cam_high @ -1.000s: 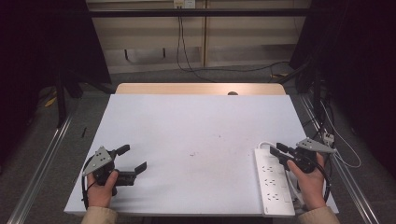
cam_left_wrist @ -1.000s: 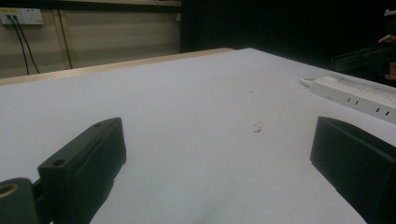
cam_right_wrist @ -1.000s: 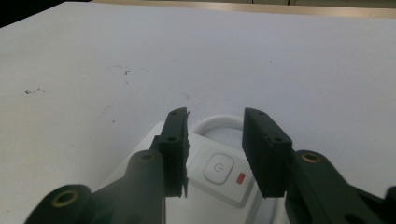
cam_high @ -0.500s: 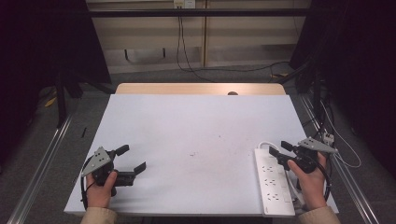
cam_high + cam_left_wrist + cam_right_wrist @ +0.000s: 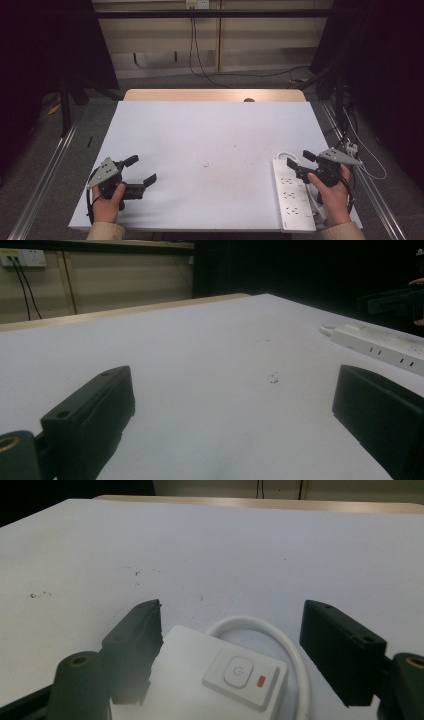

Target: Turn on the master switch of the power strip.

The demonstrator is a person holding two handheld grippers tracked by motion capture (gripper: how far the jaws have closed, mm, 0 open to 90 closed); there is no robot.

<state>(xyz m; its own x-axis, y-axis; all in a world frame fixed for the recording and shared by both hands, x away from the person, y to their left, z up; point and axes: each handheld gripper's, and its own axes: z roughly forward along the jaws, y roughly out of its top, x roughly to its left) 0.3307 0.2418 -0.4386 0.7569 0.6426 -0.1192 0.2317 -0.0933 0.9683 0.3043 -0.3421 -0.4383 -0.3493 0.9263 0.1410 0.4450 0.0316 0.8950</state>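
right tool [image 5: 300, 163] gaped over strip [image 5: 291, 197], near right | left tool [image 5: 141, 170] wide, held nothing | surface [image 5: 210, 135] white | room dim

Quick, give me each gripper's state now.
Left gripper: open, holding nothing.
Right gripper: open, jaws either side of the power strip's switch end, not gripping.

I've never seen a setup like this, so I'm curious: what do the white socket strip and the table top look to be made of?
The power strip looks like smooth, slightly glossy white moulded plastic, going by its rounded corners and its moulded switch. The table top seems a matt white covering, perhaps laminate, lightly scuffed; the far edge looks like pale wood.
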